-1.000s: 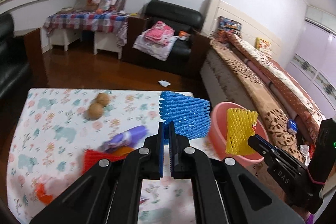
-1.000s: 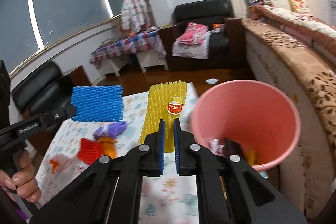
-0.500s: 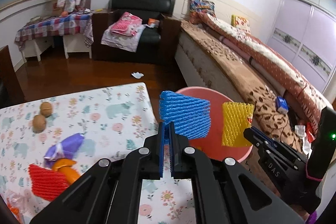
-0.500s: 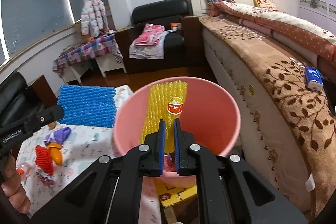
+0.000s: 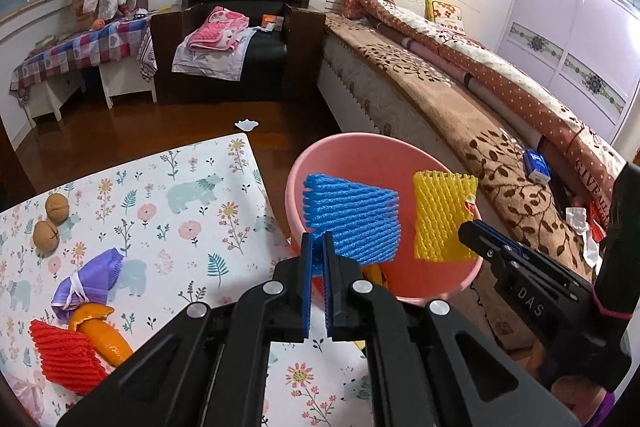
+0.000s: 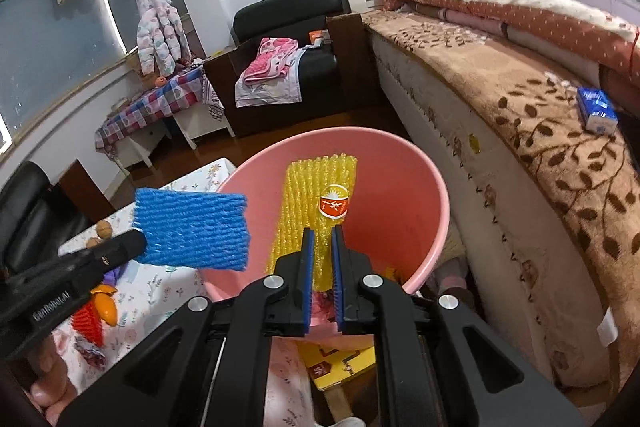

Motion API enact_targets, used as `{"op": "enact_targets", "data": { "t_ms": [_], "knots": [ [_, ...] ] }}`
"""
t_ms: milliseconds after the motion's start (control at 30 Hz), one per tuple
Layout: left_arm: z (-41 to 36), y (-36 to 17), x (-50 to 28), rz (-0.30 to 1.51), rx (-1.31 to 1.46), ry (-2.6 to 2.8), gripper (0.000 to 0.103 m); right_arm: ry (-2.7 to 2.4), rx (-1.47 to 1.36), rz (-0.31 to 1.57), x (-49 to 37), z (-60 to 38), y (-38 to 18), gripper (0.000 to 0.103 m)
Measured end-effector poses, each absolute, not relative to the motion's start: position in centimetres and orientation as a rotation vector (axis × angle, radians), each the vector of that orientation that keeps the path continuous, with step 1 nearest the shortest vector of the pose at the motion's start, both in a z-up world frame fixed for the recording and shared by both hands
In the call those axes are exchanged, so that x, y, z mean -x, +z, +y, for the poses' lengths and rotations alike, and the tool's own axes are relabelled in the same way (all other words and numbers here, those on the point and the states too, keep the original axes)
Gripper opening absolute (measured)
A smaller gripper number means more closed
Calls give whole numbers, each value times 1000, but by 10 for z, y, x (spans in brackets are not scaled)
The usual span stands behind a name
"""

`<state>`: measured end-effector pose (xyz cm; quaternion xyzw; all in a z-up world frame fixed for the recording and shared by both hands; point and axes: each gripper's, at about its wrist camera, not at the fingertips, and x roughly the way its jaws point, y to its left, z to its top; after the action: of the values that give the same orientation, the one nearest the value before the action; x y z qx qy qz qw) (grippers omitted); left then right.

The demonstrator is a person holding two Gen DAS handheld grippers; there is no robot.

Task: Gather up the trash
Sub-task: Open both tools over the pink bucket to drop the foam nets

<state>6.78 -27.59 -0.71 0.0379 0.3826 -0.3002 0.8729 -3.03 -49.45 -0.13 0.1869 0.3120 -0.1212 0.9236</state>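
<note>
Both foam nets hang over the pink bin [image 6: 432, 211]: left gripper [image 5: 317, 247] clamps the blue net [image 5: 352, 219], right gripper [image 6: 321, 239] the yellow net [image 6: 312, 203]. Release each only once inside the rim, not over the table edge [image 5: 256, 171].

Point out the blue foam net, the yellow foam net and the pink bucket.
blue net [image 5: 352, 223], left wrist view, middle of its ribbed face
yellow net [image 6: 308, 211], right wrist view, ribbed face left of the sticker
pink bucket [image 6: 400, 195], right wrist view, bare inner wall
</note>
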Motion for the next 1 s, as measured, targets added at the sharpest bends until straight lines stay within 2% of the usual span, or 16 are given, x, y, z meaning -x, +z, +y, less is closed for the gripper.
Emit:
{"op": "enact_targets", "data": {
  "t_ms": [133,200,267,367,867,933,1000],
  "knots": [
    [-276,-10,-67,801,-70,-647,7,-239,-424,648,29,-501,-4,11],
    [-277,-11,-67,804,-67,-658,10,-245,-425,646,29,-500,-5,18],
    [-278,-11,-67,800,-69,-665,17,-240,-432,641,31,-501,-6,23],
    [-277,-10,-66,798,-65,-670,27,-241,-427,643,31,-500,-6,24],
    [-260,5,-56,767,-10,-678,44,-227,-412,621,39,-486,7,25],
    [-254,8,-52,755,-5,-679,45,-220,-403,616,39,-481,12,26],
    [-248,11,-48,738,-8,-676,45,-208,-401,612,40,-477,14,35]
  ]
}}
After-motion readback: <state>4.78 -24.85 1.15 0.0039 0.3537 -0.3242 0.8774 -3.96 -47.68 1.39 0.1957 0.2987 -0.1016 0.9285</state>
